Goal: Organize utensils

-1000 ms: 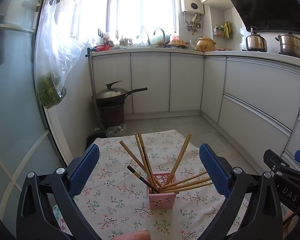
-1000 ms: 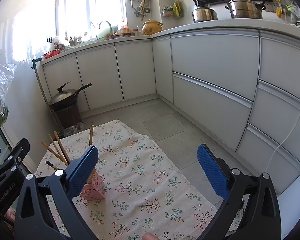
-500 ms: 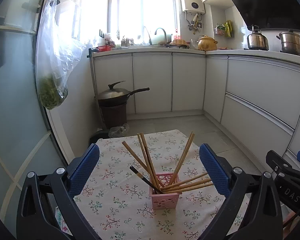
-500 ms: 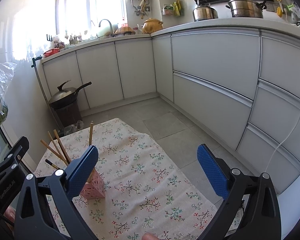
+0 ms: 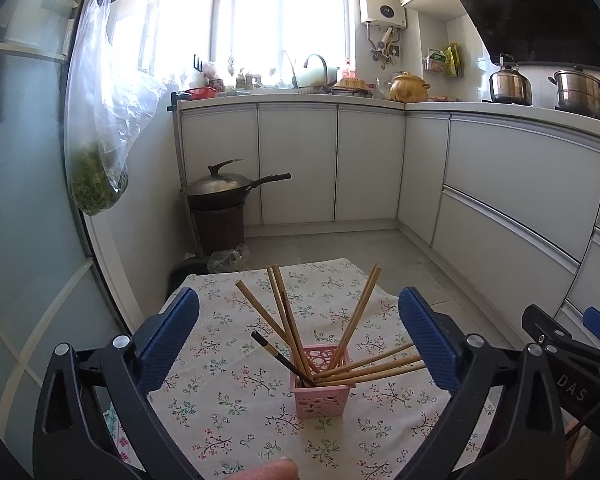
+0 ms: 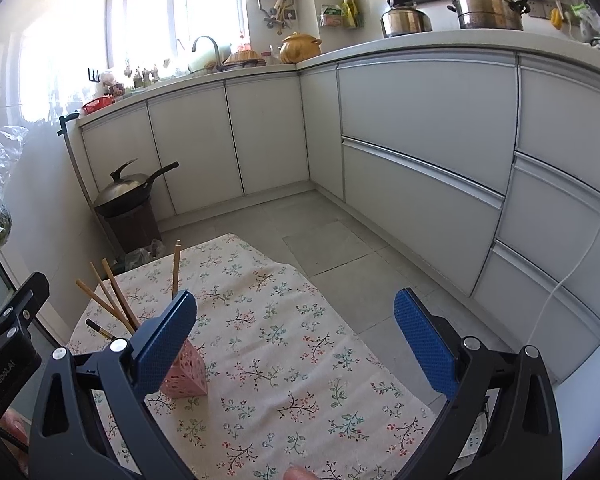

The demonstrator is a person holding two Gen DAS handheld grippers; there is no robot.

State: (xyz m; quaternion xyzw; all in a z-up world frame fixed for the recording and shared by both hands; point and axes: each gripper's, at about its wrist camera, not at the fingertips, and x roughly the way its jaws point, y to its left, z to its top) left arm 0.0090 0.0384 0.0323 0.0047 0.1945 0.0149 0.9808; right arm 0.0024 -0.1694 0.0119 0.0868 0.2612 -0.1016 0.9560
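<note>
Left wrist view gives you the clearest look at the pink basket [image 5: 321,386]: it stands upright on the floral cloth [image 5: 228,396] that covers the bench, and it sits between the spread blue pads of your left gripper [image 5: 298,330], which is wide open and holds nothing. Wooden chopsticks [image 5: 288,316] fan out of the basket, several leaning away and a few tipped low toward the right pad, and one dark chopstick [image 5: 280,358] slants to the left. At the right edge of this view you can see part of your right gripper's black frame.

The right wrist view shows what the left does not: your right gripper [image 6: 296,338] is also fully open and empty, aimed at bare cloth [image 6: 300,360] to the right of the basket. Here the basket [image 6: 184,376] is half hidden behind the left pad, with chopsticks [image 6: 116,300] rising above it. The cloth's far right edge and the tiled floor [image 6: 320,248] beyond it appear only here.
</note>
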